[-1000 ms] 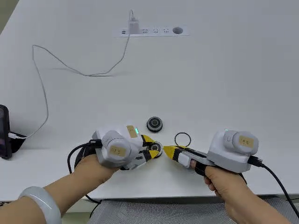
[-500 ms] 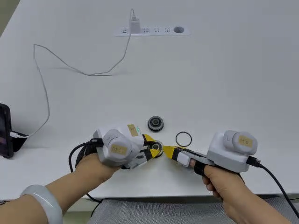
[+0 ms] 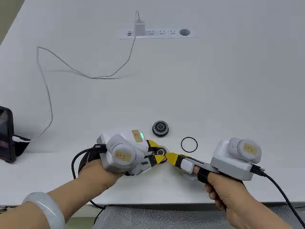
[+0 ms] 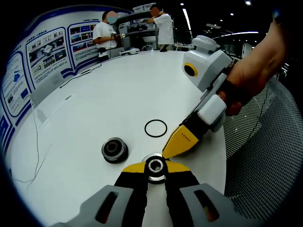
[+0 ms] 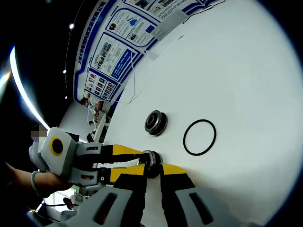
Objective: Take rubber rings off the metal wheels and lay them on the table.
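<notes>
Nearest the person, at the front edge of the white counter [image 3: 228, 86], two hand-held tools meet tip to tip. The left tool [image 3: 154, 154] has its yellow jaws closed tight on a small metal wheel [image 3: 161, 152], which it holds just above the counter. The right tool [image 3: 170, 157] comes in from the opposite side, its jaws drawn to a narrow gap with the rim of that same wheel between them (whether they pinch a rubber band on the rim or the metal itself cannot be told). Just beyond the right tool, a thin black rubber ring [image 3: 189, 144] lies flat and loose on the counter. A little farther back and to its left, apart from it, sits a second wheel [image 3: 160, 128] with a dark rim. Far back, a grey cable [image 3: 71, 70] runs to a white power strip [image 3: 157, 33].
</notes>
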